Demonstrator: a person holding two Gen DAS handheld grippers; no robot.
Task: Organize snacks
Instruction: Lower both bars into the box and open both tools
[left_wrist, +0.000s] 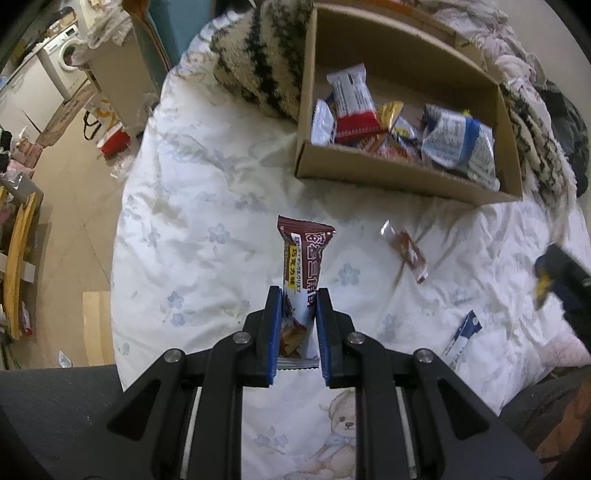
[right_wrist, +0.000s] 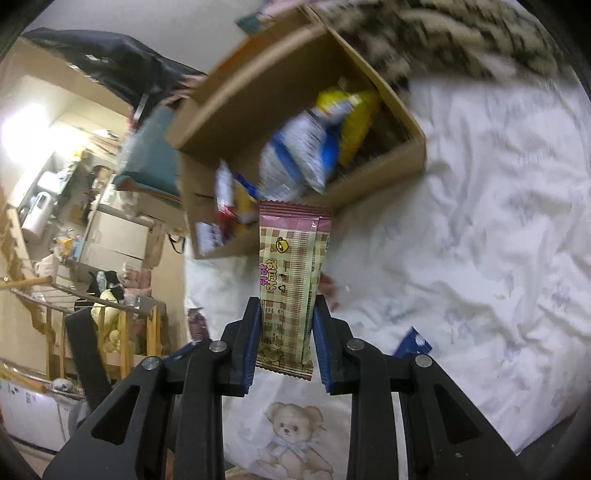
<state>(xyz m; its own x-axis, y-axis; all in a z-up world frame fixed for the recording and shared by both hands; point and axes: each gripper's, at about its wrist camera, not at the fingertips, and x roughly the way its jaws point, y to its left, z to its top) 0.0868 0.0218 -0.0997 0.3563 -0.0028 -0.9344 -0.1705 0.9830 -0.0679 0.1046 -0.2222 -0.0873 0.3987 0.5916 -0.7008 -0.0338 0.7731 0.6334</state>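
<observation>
the left gripper (left_wrist: 298, 295) was clamped on a brown snack bar (left_wrist: 301, 258) short of the cardboard box (left_wrist: 388, 177); the right gripper (right_wrist: 286, 306) pinched a pink checked wafer pack (right_wrist: 291, 280) near that box. each probably needed carrying fully over the box's rim before letting go.

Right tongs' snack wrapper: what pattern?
Cream-and-brown checks with pink ends on the wrapper, best seen in the right wrist view.

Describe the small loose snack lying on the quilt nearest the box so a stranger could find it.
Start at the cardboard box on the white floral quilt. Just in front of it lies a brown sachet with clear crimped ends, flat and alone. The blue-and-white packet lies farther from the box.
</observation>
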